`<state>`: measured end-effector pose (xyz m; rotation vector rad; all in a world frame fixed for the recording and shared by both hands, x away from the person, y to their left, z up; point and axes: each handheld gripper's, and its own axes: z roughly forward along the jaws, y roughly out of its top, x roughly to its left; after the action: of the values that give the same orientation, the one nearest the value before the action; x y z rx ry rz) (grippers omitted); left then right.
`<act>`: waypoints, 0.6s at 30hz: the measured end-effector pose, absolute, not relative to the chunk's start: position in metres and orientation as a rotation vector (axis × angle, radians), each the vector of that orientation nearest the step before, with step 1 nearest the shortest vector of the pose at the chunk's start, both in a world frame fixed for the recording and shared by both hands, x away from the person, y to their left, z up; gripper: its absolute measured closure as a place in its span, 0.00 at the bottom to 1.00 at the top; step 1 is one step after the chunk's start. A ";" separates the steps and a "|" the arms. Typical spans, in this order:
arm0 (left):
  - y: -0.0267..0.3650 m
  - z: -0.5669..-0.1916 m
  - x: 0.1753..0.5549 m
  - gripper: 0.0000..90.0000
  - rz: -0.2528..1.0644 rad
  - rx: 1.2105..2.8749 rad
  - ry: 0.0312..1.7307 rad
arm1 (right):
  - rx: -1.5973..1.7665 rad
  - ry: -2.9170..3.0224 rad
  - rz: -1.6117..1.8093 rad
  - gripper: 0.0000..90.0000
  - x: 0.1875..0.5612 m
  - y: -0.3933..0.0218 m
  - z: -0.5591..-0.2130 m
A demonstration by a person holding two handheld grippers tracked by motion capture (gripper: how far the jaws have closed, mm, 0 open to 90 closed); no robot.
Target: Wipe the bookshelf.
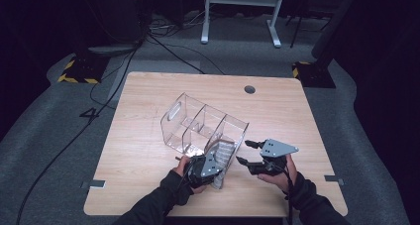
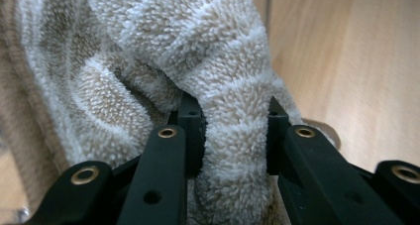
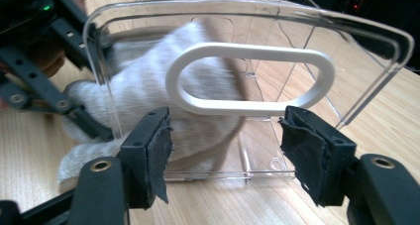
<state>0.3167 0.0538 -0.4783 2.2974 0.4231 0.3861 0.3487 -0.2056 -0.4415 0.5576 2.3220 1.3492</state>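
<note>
The left gripper [image 1: 216, 161] is clamping a fold of the striped fleecy cloth [image 2: 148, 61] between its two black jaws, and the pile is bulging out above and below the pads. In the left gripper view the cloth is lying directly ahead of the jaws and spreading up and to their left, while bare table [image 2: 356, 61] is showing to their right. In the high view this gripper is sitting at the near open end of the clear plastic organizer [image 1: 198, 123], with the cloth [image 1: 224, 155] hanging just beyond its jaws against the organizer's near wall. The right gripper [image 1: 246, 152] is standing with its jaws apart and gripping nothing; its padded tips are flanking empty space. In the right gripper view the organizer's end wall, carrying a white oval handle [image 3: 250, 79], is standing just ahead of those jaws, and the cloth [image 3: 143, 93] is lying behind that wall, ahead and to the left. The left gripper [image 3: 47, 81] is appearing at far left, touching the cloth.
</note>
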 end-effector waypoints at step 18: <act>0.033 -0.402 0.357 0.80 0.563 2.086 0.387 | 0.565 2.317 1.355 0.40 0.350 -0.207 -0.441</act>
<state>0.3566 0.0333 -0.4021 2.0860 0.3875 0.5635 0.3499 -0.2068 -0.4410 0.5648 2.3168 1.3548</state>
